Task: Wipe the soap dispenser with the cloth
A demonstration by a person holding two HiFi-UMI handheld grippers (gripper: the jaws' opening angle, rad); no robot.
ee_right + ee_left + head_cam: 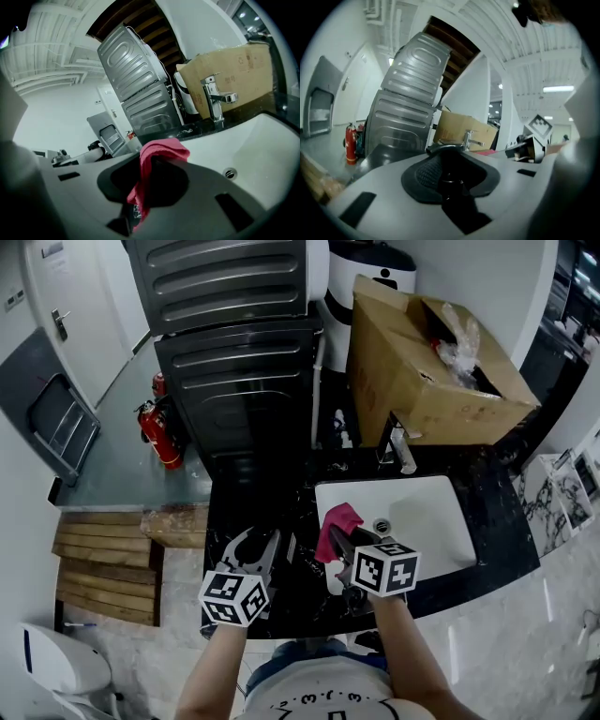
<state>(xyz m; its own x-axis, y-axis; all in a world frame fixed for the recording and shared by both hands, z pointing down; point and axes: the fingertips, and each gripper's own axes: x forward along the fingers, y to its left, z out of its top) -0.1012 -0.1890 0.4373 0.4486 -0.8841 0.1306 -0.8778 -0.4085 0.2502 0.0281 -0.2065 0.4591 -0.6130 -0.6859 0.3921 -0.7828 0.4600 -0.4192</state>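
Clamping a pink cloth (339, 521), the right gripper (340, 542) sits at lower centre of the head view, over the left rim of the white sink (427, 512). Just left of it, the left gripper (265, 547) is closed on the dark soap dispenser (449, 177), whose pump head pokes up between the jaws. Cloth and dispenser are near each other but apart.

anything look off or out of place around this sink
Yes: a large open cardboard box stands right behind the faucet, crowding the sink, with crumpled clear plastic poking out of its top. A packing box looks out of place beside a washbasin. Nothing looks spilled or broken.
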